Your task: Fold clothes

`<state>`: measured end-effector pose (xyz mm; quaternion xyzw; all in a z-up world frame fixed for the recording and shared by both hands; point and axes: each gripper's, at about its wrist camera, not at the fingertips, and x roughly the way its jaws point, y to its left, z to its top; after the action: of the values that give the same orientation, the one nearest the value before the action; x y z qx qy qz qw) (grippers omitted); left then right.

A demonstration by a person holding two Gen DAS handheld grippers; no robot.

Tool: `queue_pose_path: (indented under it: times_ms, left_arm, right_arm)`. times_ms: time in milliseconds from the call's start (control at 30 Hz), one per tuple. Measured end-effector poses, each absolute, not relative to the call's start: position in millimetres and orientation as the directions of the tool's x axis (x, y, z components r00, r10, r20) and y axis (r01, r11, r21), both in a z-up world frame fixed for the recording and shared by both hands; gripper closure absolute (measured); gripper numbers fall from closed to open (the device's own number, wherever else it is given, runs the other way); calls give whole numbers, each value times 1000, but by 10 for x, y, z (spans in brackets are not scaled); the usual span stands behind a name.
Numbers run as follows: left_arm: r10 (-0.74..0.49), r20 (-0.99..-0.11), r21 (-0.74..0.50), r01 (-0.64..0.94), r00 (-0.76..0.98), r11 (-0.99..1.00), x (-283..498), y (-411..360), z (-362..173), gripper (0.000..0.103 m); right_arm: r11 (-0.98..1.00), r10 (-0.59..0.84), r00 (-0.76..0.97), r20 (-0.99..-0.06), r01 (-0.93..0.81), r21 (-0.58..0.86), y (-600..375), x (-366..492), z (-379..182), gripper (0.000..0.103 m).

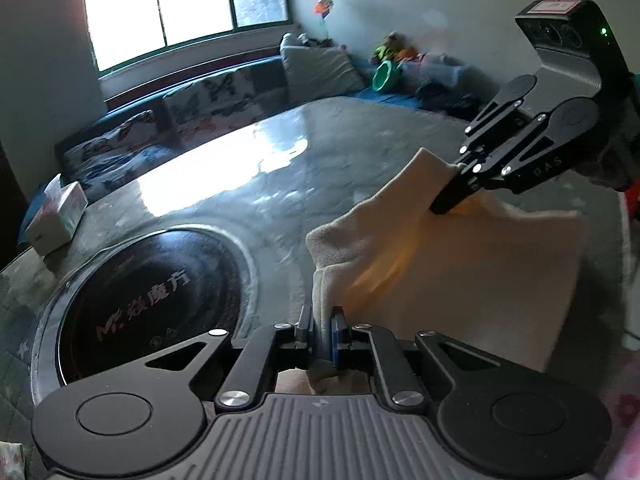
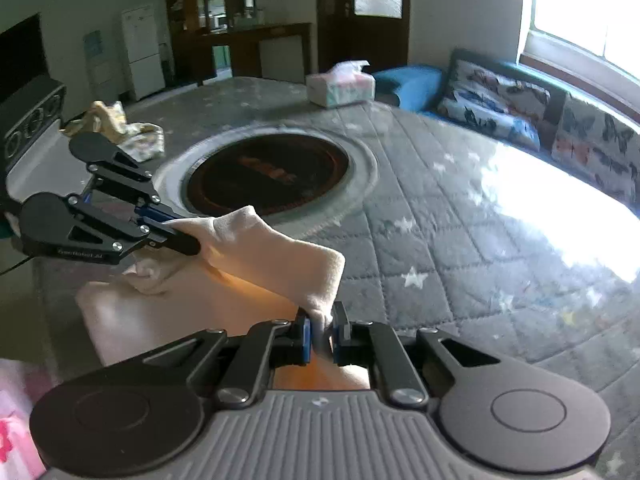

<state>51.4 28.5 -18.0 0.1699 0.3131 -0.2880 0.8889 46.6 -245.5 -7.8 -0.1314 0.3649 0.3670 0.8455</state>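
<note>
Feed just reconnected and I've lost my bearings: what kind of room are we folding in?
Most likely a home living or dining room. A sofa with patterned cushions sits under a window, a tissue box rests on the quilt-covered table, and toys lie in a corner.

Home living room (sofa (image 2: 520, 108), window (image 1: 180, 4))

A grey quilted table cover (image 2: 460, 240) with pale stars spreads across the top, and a round dark cooktop (image 2: 268, 178) with printed lettering sits in a pale ring in it. A tissue box (image 2: 340, 86) stands near the far edge. A crumpled yellowish cloth (image 2: 120, 128) lies apart, beside the cooktop. Behind, a sofa with butterfly-print cushions (image 2: 496, 100) runs under a bright window (image 1: 180, 4) — a green bowl (image 1: 386, 74) and toys clutter its far end. A white fridge (image 2: 142, 52) and a dark wooden cabinet (image 2: 208, 12) stand at the back wall.
</note>
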Motion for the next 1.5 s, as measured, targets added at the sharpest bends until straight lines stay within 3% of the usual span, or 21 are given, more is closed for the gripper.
queue_pose_path:
  times_ms: [100,167,267,567,800,900,1233,1267,1333,1367,1500]
  left_arm:
    - [-379,-653,116,582,655,805,591,309,-255,85]
    - [-364,-650,116,560,667,820,603,356,-266,78]
    - [-321,-651,139,524,688,840,640,430,-265,77]
    - [-111,-620,177,277,777,944,601,638,-218,80]
    - [-386,-558,-47,436,735,899,12,189,65,79]
    - [-466,-563,-80,516,682,853,-94,-71,-2,79]
    - [-512,-598,-66,599,616,798,-229,-389,-241,76]
    - [-513,-599,-68,599,615,797,-213,-376,-253,76]
    - [-515,-598,-71,600,614,797,-198,-354,-249,75]
    - [-514,-600,-72,599,613,798,-196,-352,-248,75]
    - [-511,-603,-60,605,612,794,-228,-350,-247,75]
  right_arm:
    - [731,516,469,-717,-677,83,-2479,572,-270,91]
    - [757,515,481,-710,-644,113,-2523,602,-362,82]
    - [781,509,509,-695,-612,124,-2615,603,-390,71]
    - [862,456,619,-640,-487,143,-3068,426,-211,70]
    - [872,449,612,-651,-459,170,-3218,188,-214,72]
    - [868,455,604,-654,-465,175,-3189,129,-264,72]
    - [881,427,611,-667,-446,155,-3185,94,-397,72]
    - [880,427,608,-669,-451,151,-3173,89,-405,73]
    - [881,413,627,-660,-458,116,-3142,72,-355,91]
    - [881,407,636,-655,-462,99,-3126,64,-330,95]
    - [881,381,673,-634,-472,27,-3064,32,-230,96]
